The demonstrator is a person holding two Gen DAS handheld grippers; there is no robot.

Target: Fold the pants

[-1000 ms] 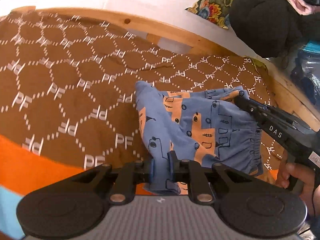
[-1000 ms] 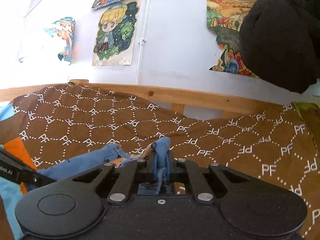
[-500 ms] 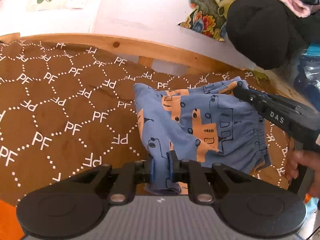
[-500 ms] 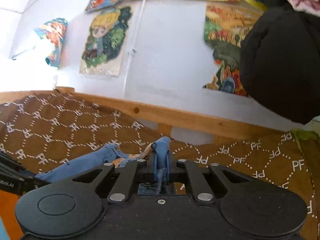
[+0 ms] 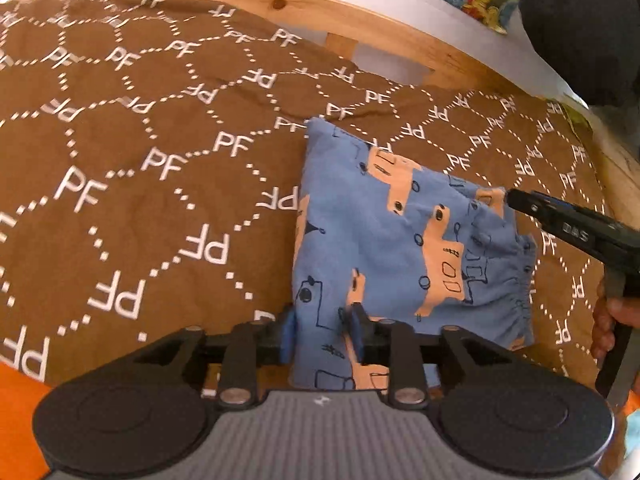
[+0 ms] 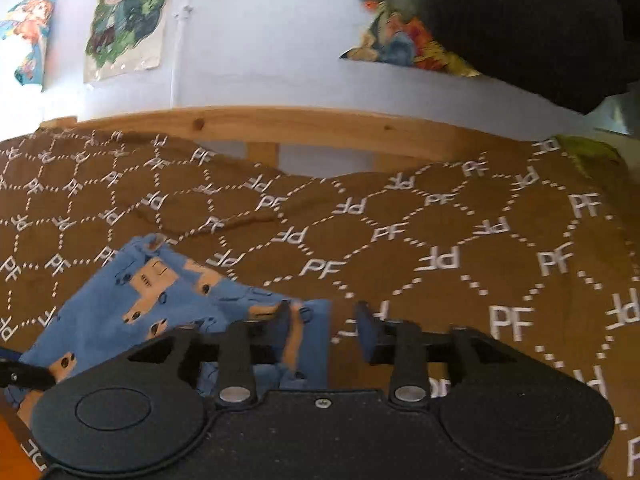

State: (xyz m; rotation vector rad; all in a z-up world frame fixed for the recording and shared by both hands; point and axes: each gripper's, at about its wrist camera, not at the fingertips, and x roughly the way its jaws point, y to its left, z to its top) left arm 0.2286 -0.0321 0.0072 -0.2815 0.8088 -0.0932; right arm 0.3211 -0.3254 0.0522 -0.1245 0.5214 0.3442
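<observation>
Pants [image 5: 400, 240]: blue, orange vehicle print, folded into a compact block, lying flat on the brown "PF" bedspread [image 5: 140, 160] toward its right side; elastic waistband on the right.

Left gripper [image 5: 322, 334]: jaws have just been opening, now spread, the pants' near edge between them and unpinched.

Right gripper [image 6: 324, 328]: jaws have just been opening, now spread wide; the fabric's right edge lies by the left jaw, loose.

Wooden bed rail [image 6: 280, 124]: along the far edge.
</observation>
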